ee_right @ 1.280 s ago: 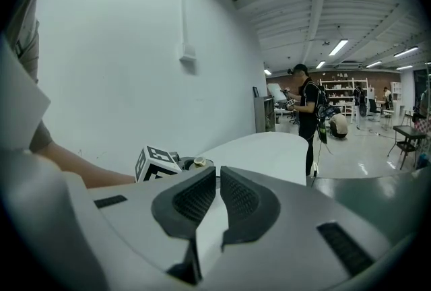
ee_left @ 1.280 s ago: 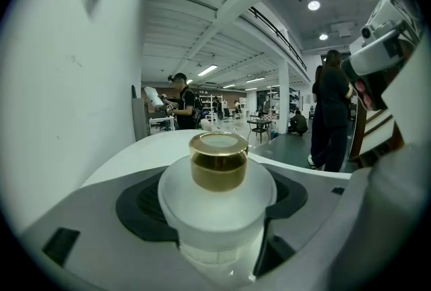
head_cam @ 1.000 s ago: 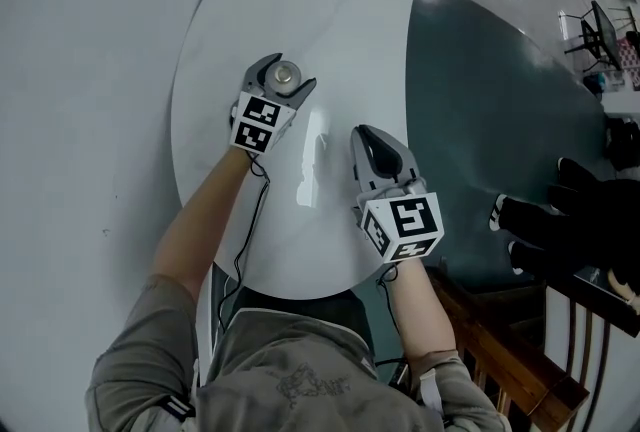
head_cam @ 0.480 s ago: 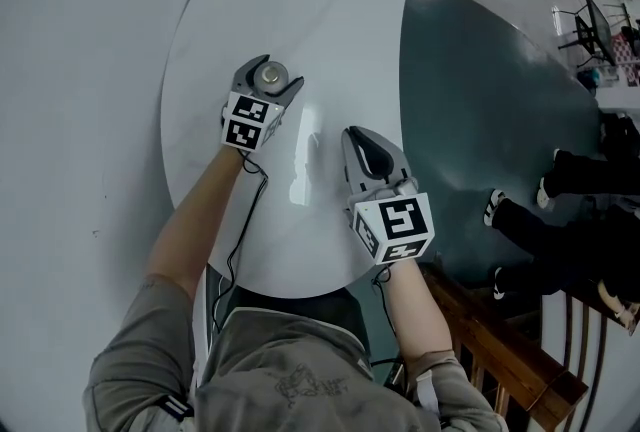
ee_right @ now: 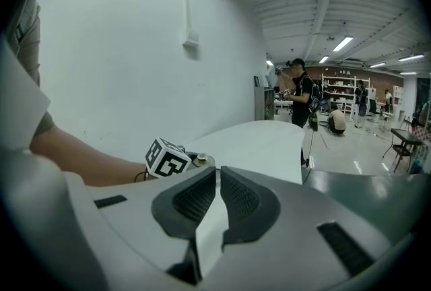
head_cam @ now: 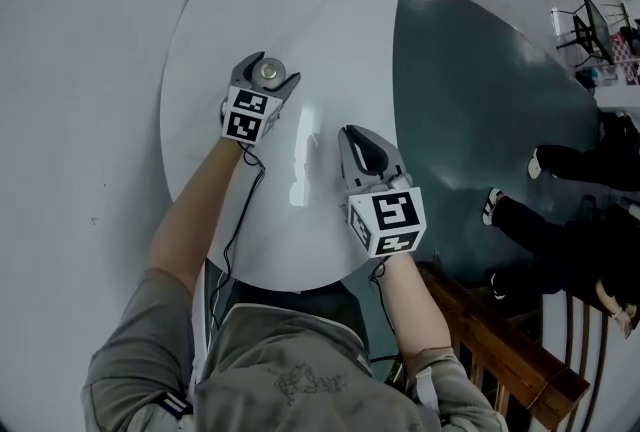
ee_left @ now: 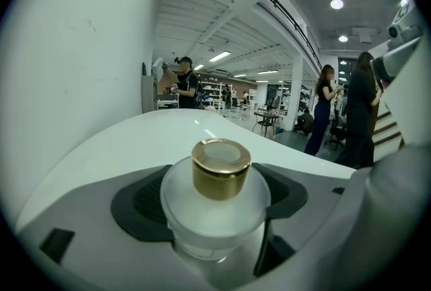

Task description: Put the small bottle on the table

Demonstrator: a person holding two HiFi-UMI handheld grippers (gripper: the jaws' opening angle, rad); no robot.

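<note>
L tool (head_cam: 270, 68) is clamped on the frosted bottle (ee_left: 217, 205), between its jaws, gold cap (ee_left: 221, 168) up, prob. kept upright to land flat. Base contact w/ white glossy round tabletop (head_cam: 330, 10): can't tell. R tool (ee_right: 218, 178), to its right, is nearly closed, empty, idle. Behind: strip lights (ee_right: 342, 44), people (ee_left: 323, 114) standing.

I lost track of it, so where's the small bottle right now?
In the head view, the small bottle is held in the jaws of the left gripper, over the left part of the white table.
</note>
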